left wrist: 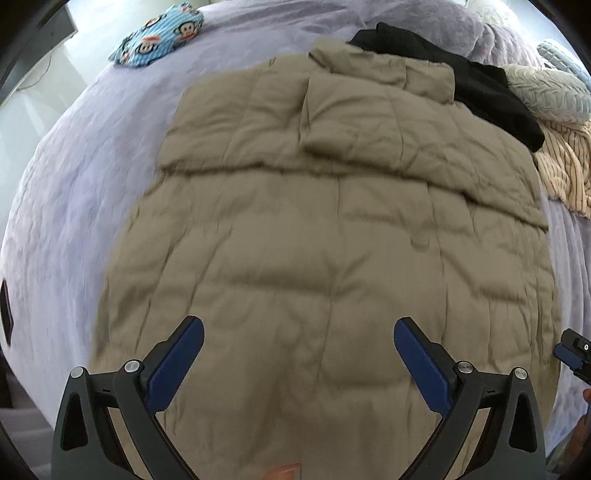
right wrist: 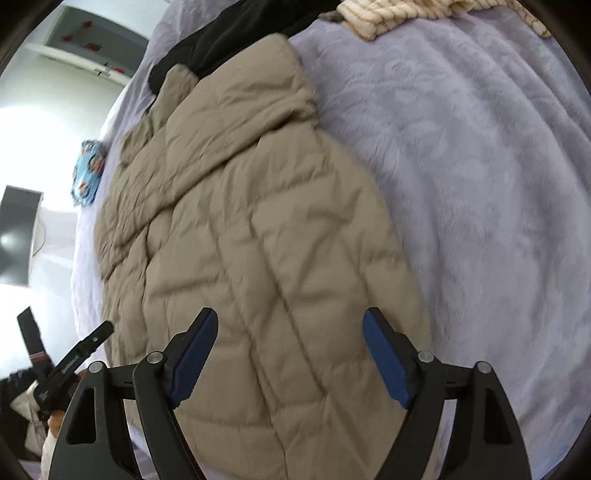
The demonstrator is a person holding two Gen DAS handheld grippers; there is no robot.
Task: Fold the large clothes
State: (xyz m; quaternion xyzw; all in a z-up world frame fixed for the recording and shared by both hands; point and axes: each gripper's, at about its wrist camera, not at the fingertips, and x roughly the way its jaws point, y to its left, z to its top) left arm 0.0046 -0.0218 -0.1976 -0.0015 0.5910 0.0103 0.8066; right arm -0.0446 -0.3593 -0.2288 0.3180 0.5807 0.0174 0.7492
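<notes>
Garment: one tan quilted coat [left wrist: 325, 229] lies flat on the bed's lavender blanket [left wrist: 74, 206], its far part already folded over into a second layer.
Long axis: runs away from both cameras, from the near hem toward the folded far end.
Left gripper [left wrist: 299, 363]: jaws spread wide, nothing between them; it hangs above the near middle of the coat.
Right gripper [right wrist: 290, 356]: jaws wide apart and empty, over the coat's right edge where tan meets blanket.
Nearer hand: judged about equal; each is above the near hem, left centred, right at the border.
Likely next: a grasp at the near hem to carry it toward the far fold.
Count: one black garment [left wrist: 476, 85], one striped cream garment [left wrist: 565, 166], one blue monkey-print cloth [left wrist: 159, 35], one grey cushion [left wrist: 546, 92].
</notes>
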